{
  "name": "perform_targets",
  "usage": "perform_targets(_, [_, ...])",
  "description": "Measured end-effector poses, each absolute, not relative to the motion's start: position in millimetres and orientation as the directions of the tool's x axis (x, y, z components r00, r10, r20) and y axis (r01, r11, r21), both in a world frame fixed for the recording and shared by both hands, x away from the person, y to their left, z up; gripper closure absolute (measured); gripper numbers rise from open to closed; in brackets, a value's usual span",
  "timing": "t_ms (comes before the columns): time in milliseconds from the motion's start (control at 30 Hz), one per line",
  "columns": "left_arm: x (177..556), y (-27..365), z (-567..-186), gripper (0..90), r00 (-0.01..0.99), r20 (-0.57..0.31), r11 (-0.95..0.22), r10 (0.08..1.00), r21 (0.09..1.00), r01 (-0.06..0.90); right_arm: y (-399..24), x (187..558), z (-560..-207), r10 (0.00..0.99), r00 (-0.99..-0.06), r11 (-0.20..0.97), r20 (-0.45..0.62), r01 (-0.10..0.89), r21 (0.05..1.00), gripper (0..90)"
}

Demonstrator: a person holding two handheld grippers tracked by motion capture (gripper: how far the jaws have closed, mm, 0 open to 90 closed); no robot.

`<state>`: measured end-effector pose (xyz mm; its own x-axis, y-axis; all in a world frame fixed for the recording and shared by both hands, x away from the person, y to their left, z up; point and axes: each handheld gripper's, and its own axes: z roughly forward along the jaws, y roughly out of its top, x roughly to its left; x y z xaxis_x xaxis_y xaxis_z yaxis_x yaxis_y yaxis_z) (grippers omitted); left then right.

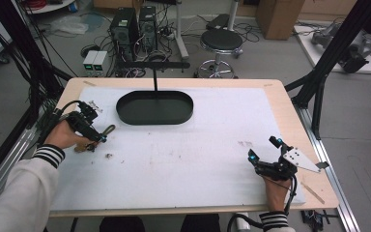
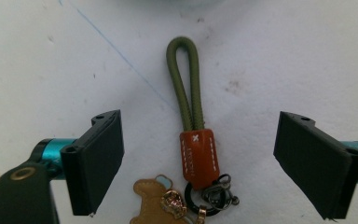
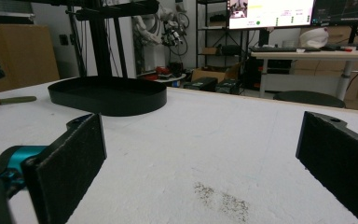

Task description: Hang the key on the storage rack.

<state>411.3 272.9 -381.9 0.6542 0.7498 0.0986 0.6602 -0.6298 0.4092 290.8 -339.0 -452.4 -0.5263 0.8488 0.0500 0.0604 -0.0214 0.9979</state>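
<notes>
The keychain (image 2: 193,140) lies flat on the white mat (image 1: 198,150), at the left side of the high view, right by the left gripper (image 1: 92,129). It has a long green cord loop (image 2: 186,81), an orange leather tab (image 2: 199,151) under the loop, and a dark metal ring with a clasp (image 2: 209,193) below that. A small tan bear charm (image 2: 156,200) hangs from the ring, at the bottom of the left gripper view.

In that view the keychain runs straight up and down the frame. The loop points to the top, away from the gripper, and the ring end is close to the bottom. So its long line goes along the same way the gripper points, and it sits in the gap between the two black jaws. The jaws are spread wide, one at the left of the frame and one at the right, and neither one touches the keychain. The orange tab is about level with them.

I think the jaws are low over the mat, but I cannot tell for sure if they touch it.

The right gripper (image 1: 265,157) is far off, at the lower right of the high view. Its jaws are wide apart too, with nothing between them. The left gripper is much nearer to the keychain.

A black oval tray (image 1: 154,107) sits at the upper middle of the high view, a bit past the keychain.
</notes>
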Motion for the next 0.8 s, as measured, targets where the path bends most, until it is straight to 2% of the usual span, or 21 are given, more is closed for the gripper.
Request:
perform_targets(300, [417.3, 270.3, -390.5, 24.8, 0.656, 0.077, -0.642, 0.751, 0.314, 0.699, -339.2, 290.7, -452.4, 0.849, -0.526, -0.023, 0.053, 0.063, 0.998, 0.5])
perform_targets(433, [418.3, 269.3, -392.1, 30.9, 0.656, 0.069, -0.644, 0.751, 0.293, 0.706, -339.2, 290.7, -452.3, 0.848, -0.527, -0.024, 0.053, 0.062, 0.998, 0.5])
perform_targets(500, [418.7, 268.9, -393.1, 36.7, 0.661, 0.068, -0.649, 0.748, 0.287, 0.705, -339.2, 290.7, -452.4, 0.849, -0.526, -0.022, 0.052, 0.062, 0.998, 0.5])
perform_targets(800, [421.1, 268.1, -396.1, 43.8, 0.645, 0.059, -0.636, 0.762, 0.255, 0.728, -339.1, 290.8, -452.4, 0.849, -0.527, -0.022, 0.051, 0.061, 0.998, 0.5])
